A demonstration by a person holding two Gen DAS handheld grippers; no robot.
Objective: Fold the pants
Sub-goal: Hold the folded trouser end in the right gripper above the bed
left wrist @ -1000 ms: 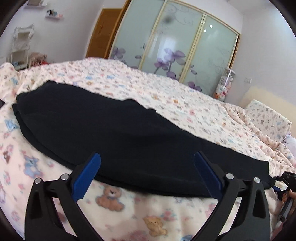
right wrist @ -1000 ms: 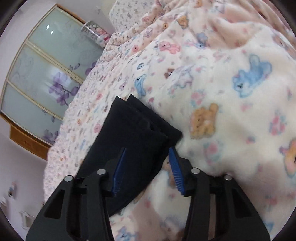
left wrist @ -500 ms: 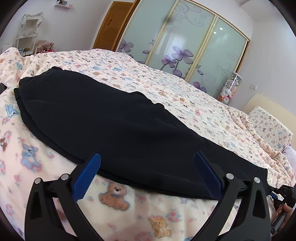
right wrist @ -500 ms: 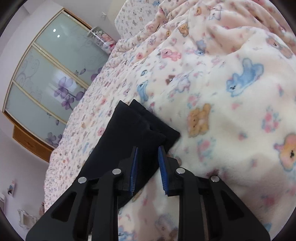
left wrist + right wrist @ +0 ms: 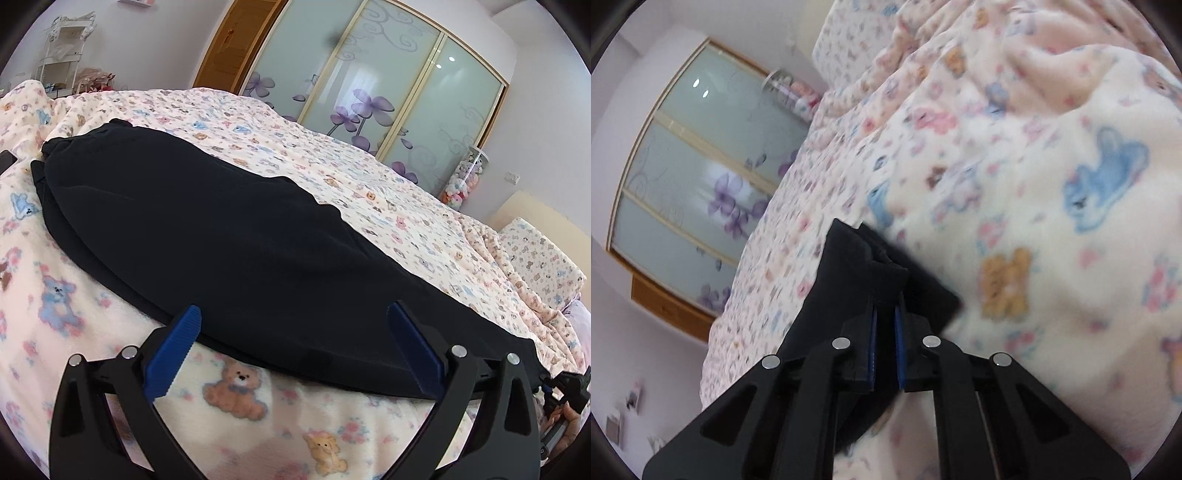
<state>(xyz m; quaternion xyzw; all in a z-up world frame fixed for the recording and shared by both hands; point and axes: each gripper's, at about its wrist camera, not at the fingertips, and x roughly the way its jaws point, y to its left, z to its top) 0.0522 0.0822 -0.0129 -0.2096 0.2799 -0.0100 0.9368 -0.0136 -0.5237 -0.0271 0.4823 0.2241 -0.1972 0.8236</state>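
A: Pants first. Where do they lie in the left wrist view?

B: The black fabric pants (image 5: 229,236) lie flat and long across the cream fleece blanket printed with teddy bears (image 5: 236,384), which covers the bed. The left tongs (image 5: 295,350) stand wide apart at the near long edge of the cloth, blue pads on either side, gripping nothing. At the far right edge a bit of the right tongs (image 5: 565,384) shows at the end of the pants, too small to read.

A: What else does that view give?

B: A frosted glass wardrobe with purple flowers (image 5: 369,81), a wooden door (image 5: 236,44), a white wire shelf rack (image 5: 62,48), and a clear jar of soft toys (image 5: 465,177) by the wall. A dark flat object (image 5: 7,160) sits at the left edge of the bed; I cannot tell what it is.

A: And the right wrist view?

B: It is blurred. It shows only the narrow end of the pants (image 5: 857,280), which the other view barely catches. The right tongs (image 5: 884,325) are nearly closed, pinching the top layer of that end, which rises off the blanket (image 5: 1052,184) between the pads. A lower layer stays flat just to the right. The wardrobe (image 5: 701,177) appears tilted at the left.
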